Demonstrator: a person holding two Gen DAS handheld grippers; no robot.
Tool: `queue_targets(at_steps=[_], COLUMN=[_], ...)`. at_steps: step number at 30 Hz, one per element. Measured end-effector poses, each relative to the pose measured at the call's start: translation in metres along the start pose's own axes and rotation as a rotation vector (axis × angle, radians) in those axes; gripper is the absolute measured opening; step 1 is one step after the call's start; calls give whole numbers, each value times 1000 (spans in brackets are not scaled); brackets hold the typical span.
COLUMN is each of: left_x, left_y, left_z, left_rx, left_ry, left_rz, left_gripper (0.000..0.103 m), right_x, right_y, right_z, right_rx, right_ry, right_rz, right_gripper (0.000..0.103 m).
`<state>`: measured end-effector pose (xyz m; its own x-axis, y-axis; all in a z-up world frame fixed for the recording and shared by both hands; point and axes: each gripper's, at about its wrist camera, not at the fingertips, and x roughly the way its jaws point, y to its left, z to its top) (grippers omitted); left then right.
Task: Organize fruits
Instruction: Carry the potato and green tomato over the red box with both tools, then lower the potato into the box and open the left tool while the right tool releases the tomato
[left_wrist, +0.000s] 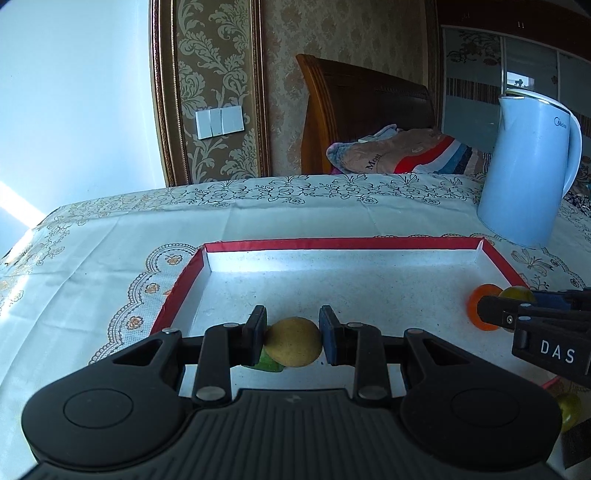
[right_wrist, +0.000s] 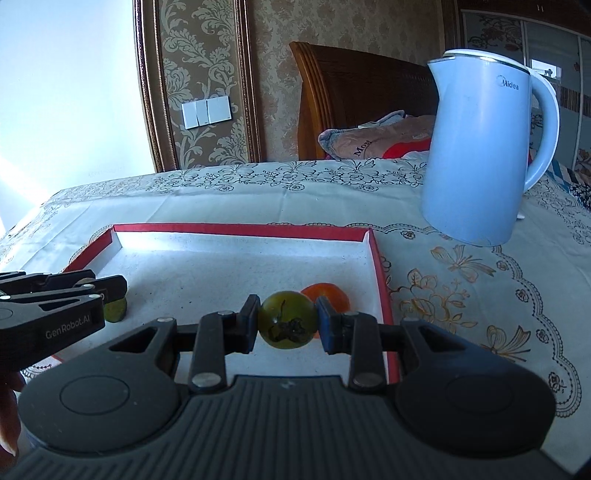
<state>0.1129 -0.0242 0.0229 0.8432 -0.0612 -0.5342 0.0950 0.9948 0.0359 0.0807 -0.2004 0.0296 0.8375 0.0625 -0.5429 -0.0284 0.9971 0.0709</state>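
Up at two o'clock a blue kettle (right_wrist: 480, 147) stands beyond the red-rimmed tray (right_wrist: 236, 229). Over its floor, the left gripper (left_wrist: 293, 338) clamps a yellow fruit (left_wrist: 293, 341); the right gripper (right_wrist: 286, 325) clamps a green fruit (right_wrist: 286, 325), an orange fruit (right_wrist: 330, 293) just behind.

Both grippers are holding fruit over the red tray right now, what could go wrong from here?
1. The right gripper pinches the round green fruit at its sides only; it may slip out or roll when released.
2. The orange fruit lies just behind it, near the tray wall, so a drop there could knock it.
3. The left gripper holds the yellow fruit above a green piece; lowering could squash it.
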Motion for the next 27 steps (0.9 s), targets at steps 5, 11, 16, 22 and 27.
queue_targets(at_steps=[5, 11, 16, 22, 27], left_x=[18, 34, 42, 47, 48], left_y=[-2, -6, -9, -8, -4], left_z=[5, 10, 12, 12, 13], left_rx=[-5, -2, -2, -23, -41], left_ry=[12, 22, 29, 47, 40], left_rz=[27, 41, 48, 52, 69], left_gripper=[30, 30, 30, 30, 30], right_x=[20, 34, 47, 57, 56], right_y=[1, 6, 1, -1, -1], right_z=[8, 15, 21, 22, 22], right_rx=[-9, -20, 8, 21, 26], right_ry=[1, -17, -5, 14, 13], right_rz=[-24, -39, -34, -22, -24], right_gripper=[31, 31, 31, 31, 31])
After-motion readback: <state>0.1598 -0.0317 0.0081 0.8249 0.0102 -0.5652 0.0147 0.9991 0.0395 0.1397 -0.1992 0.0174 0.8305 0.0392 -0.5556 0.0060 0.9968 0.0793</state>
